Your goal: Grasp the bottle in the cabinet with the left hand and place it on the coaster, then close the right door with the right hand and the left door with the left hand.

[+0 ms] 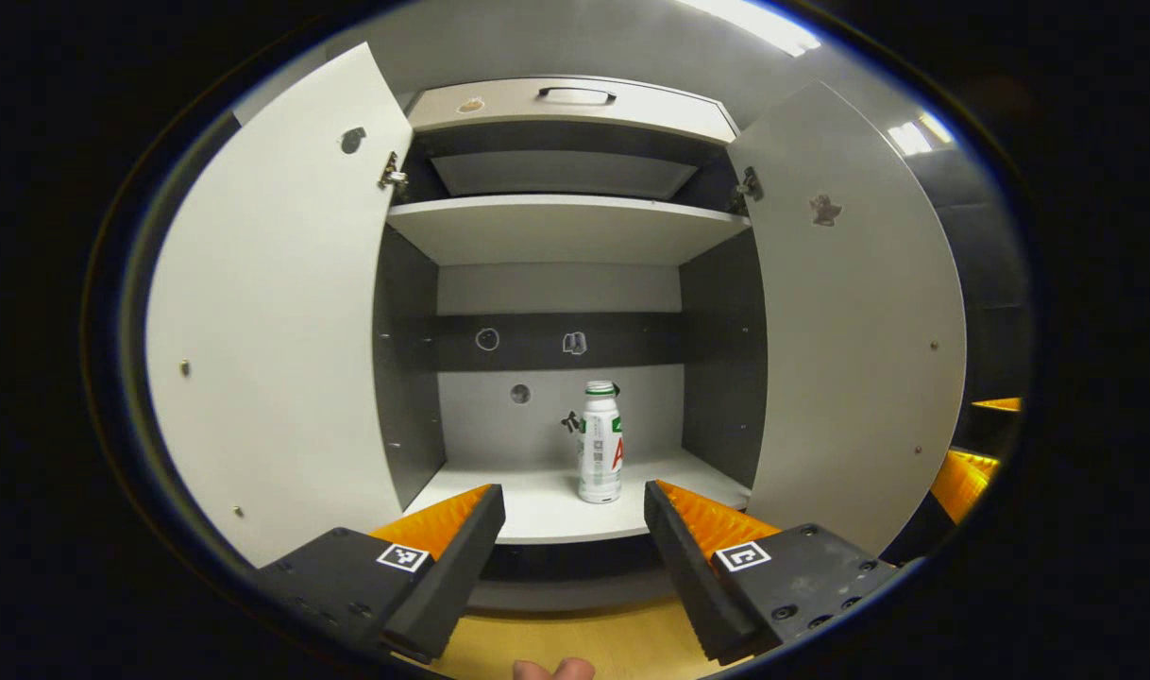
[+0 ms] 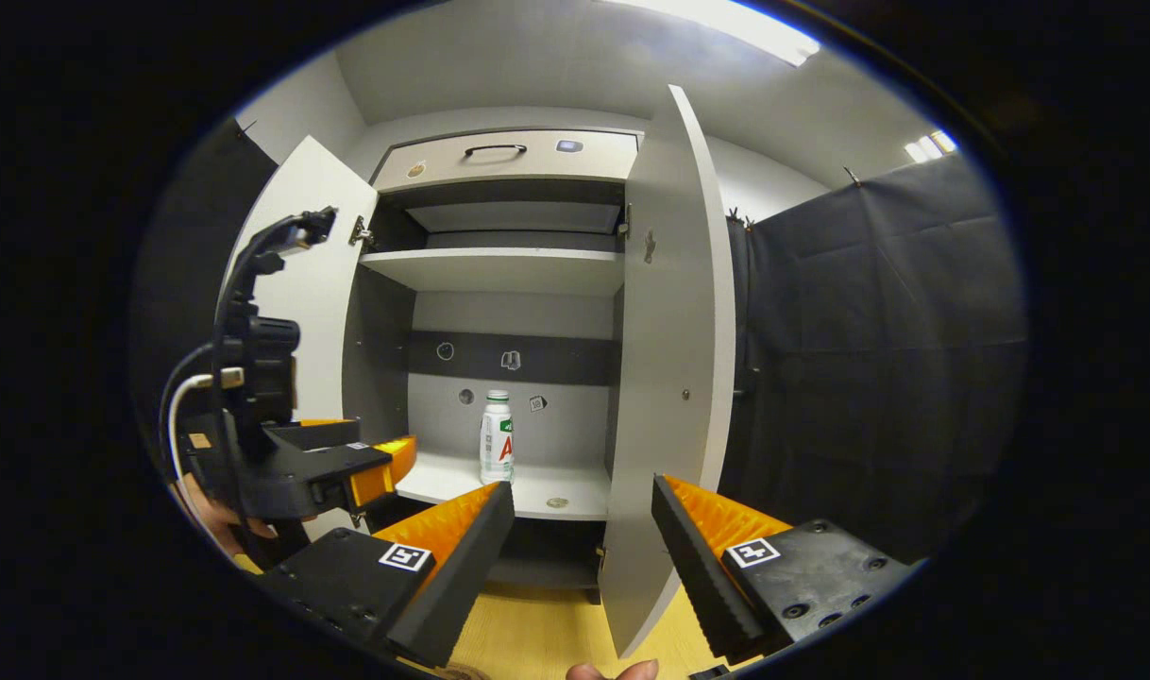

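White bottle with green cap, pale grey cabinet doors, perhaps yellowish floor

Black cloth wall on one side, pale wooden floor, bright ceiling light overhead.

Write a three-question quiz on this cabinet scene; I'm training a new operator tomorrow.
1. True or false: the bottle stands upright on the lower shelf.
2. Both doors, left and right, are: A) shut B) open C) one of each.
3. Fill in: the left claw is ___ and not yet around the bottle.

Key: 1 true; 2 B; 3 open.
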`<state>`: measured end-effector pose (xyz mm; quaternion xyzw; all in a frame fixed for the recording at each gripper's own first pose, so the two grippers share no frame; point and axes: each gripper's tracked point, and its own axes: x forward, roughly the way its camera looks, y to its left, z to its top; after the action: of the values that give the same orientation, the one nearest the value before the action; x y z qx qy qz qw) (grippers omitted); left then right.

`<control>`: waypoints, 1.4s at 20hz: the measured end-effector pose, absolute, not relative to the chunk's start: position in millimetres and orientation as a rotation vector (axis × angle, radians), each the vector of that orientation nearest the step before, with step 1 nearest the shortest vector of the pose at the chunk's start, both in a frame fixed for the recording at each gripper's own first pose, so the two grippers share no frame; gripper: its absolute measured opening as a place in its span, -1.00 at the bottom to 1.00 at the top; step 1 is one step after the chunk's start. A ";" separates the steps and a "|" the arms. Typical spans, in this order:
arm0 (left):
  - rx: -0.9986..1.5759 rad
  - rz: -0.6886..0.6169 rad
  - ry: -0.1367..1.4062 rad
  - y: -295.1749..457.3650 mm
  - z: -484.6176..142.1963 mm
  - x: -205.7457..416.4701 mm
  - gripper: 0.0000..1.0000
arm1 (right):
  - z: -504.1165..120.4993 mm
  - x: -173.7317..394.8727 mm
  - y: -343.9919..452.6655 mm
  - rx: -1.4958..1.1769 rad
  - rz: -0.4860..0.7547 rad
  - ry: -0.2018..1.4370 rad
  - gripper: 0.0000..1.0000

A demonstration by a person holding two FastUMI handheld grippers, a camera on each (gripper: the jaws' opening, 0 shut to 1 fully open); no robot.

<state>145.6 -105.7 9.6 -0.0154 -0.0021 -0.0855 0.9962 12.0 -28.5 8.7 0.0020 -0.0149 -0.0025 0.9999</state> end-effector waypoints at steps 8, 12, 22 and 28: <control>-0.016 -0.189 0.005 -138.6 2.4 261.6 0.89 | -4.6 20.5 -37.6 0.014 0.005 -0.005 0.94; 0.010 -0.156 0.027 -142.1 -11.9 307.7 0.89 | -5.5 24.6 -34.2 0.032 0.023 -0.008 0.95; -0.068 -0.099 0.094 -150.3 -58.3 387.0 0.89 | -24.6 34.6 -23.2 0.049 0.083 0.027 0.95; -0.069 -0.132 0.102 -156.4 -64.3 410.8 0.89 | -36.5 32.3 -37.1 0.050 0.074 0.056 0.95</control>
<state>410.8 -156.4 -64.3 -0.0343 0.0508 -0.0661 0.9959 32.3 -37.1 -36.5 0.0248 0.0279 0.0368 0.9986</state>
